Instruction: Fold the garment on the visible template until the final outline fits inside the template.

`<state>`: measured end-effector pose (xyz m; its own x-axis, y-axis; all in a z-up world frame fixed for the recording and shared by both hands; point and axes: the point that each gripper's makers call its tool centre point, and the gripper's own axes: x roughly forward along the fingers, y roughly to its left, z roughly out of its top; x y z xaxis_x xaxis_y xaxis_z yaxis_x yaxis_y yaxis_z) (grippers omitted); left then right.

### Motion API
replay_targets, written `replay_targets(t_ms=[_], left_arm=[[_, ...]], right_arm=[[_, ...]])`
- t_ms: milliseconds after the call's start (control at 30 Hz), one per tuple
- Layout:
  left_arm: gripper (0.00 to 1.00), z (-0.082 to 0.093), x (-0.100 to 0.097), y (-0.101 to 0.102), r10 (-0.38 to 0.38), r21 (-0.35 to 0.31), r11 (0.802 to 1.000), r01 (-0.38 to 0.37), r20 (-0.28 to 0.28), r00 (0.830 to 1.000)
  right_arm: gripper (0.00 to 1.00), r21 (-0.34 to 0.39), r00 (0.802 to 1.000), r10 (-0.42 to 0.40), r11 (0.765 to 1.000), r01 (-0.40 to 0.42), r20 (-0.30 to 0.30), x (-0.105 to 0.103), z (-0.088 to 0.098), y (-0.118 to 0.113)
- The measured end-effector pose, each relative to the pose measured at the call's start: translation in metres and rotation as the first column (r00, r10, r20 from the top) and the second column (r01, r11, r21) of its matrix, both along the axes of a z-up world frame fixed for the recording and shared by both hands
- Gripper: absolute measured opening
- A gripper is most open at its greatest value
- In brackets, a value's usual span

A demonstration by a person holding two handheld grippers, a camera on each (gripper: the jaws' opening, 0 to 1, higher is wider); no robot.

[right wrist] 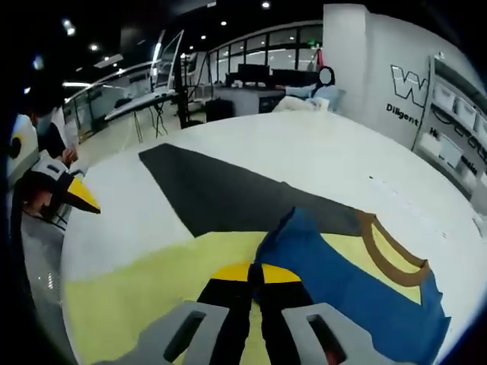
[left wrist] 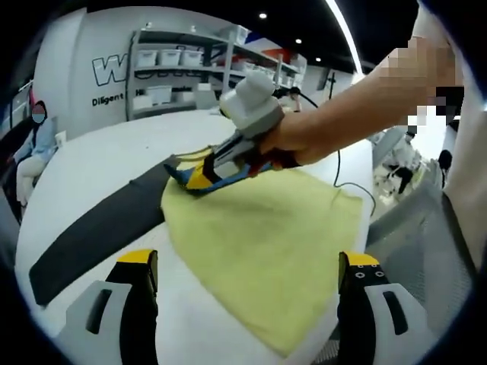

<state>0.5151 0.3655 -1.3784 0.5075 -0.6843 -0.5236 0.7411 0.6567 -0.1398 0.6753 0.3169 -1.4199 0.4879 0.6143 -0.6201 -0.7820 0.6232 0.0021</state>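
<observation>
Two grippers work one soft garment [left wrist: 266, 251], a yellow knit shirt with blue panels and a brown collar, lying flat on the white surface [left wrist: 99, 152] and partly over the dark template [left wrist: 99, 228]. In the left gripper view the left gripper [left wrist: 247, 277] hangs above the near yellow part with its jaws spread wide and nothing between them; the cloth lies below and ahead of them. Beyond those jaws the right gripper [left wrist: 199, 176], held in a person's hand [left wrist: 293, 141], has its jaws pressed together on a blue fold at the garment's far edge, beside the template. The right gripper view confirms it: the right gripper's [right wrist: 257, 275] jaws close on the blue cloth [right wrist: 335, 281], which bunches up just ahead of them, with the brown collar [right wrist: 388, 255] off to their right and the template [right wrist: 228, 194] stretching away in front. By the look of it the fabric is light, limp and not slippery (it creases where pinched and would sag if lifted by one point), so it wants a hold at an edge or corner, ideally two well-apart points on the same edge, to carry a fold over without the middle dragging.
</observation>
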Motion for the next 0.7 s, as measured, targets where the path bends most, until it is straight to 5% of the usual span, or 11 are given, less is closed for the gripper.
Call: replay_targets(t_ms=[433,600,700], left_arm=[[0.98,0.0,0.023,0.043,0.127,-0.005,0.992,-0.127,-0.009,0.992],[0.97,-0.003,0.048,0.088,0.279,-0.016,0.96,-0.28,-0.034,0.96],[0.93,-0.008,0.066,0.13,0.399,-0.012,0.916,-0.4,-0.055,0.915]], right_arm=[[0.07,0.057,0.998,0.055,0.997,-0.056,0.011,-0.016,0.017,0.012],[0.08,0.069,0.998,0.053,0.996,-0.055,0.032,-0.024,0.026,0.0],[0.08,0.07,0.998,0.051,0.996,-0.054,0.04,-0.029,0.029,-0.007]])
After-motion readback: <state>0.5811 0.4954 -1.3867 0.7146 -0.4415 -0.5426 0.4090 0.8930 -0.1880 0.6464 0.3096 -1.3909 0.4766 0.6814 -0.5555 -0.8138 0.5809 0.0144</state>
